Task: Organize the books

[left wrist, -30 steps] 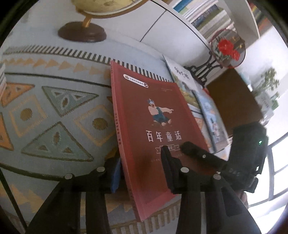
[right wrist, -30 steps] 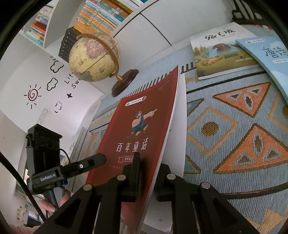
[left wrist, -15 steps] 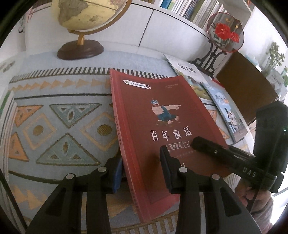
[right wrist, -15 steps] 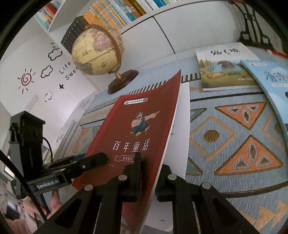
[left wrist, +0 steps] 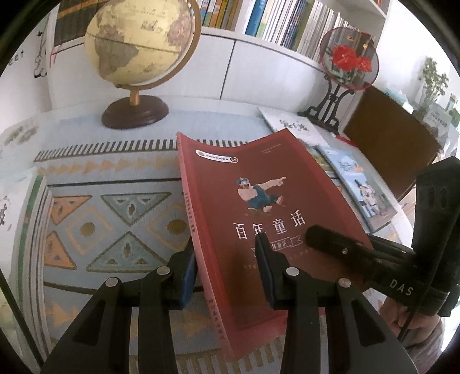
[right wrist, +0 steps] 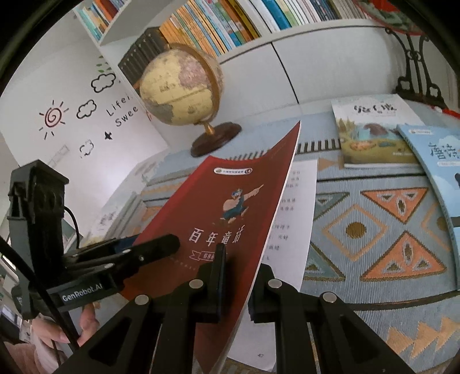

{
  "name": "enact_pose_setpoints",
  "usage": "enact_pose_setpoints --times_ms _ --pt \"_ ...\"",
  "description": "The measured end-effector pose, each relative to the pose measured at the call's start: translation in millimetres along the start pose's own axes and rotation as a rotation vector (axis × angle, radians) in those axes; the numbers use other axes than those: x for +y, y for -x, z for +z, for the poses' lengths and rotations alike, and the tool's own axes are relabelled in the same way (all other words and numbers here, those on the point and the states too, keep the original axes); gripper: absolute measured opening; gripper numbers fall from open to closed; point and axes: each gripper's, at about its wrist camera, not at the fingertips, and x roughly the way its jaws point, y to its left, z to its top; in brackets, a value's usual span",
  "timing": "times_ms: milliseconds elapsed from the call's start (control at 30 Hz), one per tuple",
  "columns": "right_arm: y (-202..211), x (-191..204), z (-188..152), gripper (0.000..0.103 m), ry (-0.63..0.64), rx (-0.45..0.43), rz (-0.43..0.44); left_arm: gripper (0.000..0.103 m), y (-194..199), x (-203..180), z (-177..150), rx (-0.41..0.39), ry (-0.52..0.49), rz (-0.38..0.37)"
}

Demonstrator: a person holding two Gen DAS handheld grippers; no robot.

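Now both tools pinch the thin red paperback (left wrist: pixel 258 207): left tool (left wrist: pixel 227 276) on its spine side, right tool (right wrist: pixel 235 284) on its bending glossy cover, above the woven patterned worktop (left wrist: pixel 115 218).

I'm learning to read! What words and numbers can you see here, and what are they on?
"百年童话": red book cover.
"GenRobot.AI": left gripper.
"DAS": right gripper.
"Lifei" and "Swee", cut off: wall.
"47": loose white page; its other print is too blurred.
Titles on the picture book, blue book and shelf books: too blurred or small to read.
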Motion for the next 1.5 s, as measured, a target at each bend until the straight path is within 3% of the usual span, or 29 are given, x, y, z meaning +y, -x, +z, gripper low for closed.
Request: enact_pose_setpoints --times_ms 467,767,1100,1300,1500 --pt "35.2 51.0 18.5 0.012 0.032 -0.083 0.097 0.034 46.1 25.1 0.4 -0.044 0.101 -0.083" --pt "41.3 122.2 40.5 0.012 0.104 -0.128 0.165 0.034 109.2 57.6 9.0 -0.155 0.114 -0.035" --pt "5.5 212.2 51.3 0.012 0.151 -0.121 0.291 0.036 170.2 131.7 0.8 -0.242 0.179 0.063" --pt "-31.6 256.7 43.1 0.012 0.170 -0.067 0.335 0.036 183.7 175.2 -13.1 -0.248 0.253 0.106" --pt "-68.3 276.4 33.1 0.012 0.147 -0.011 0.372 0.036 184.7 220.4 -30.5 -0.236 0.344 0.094"
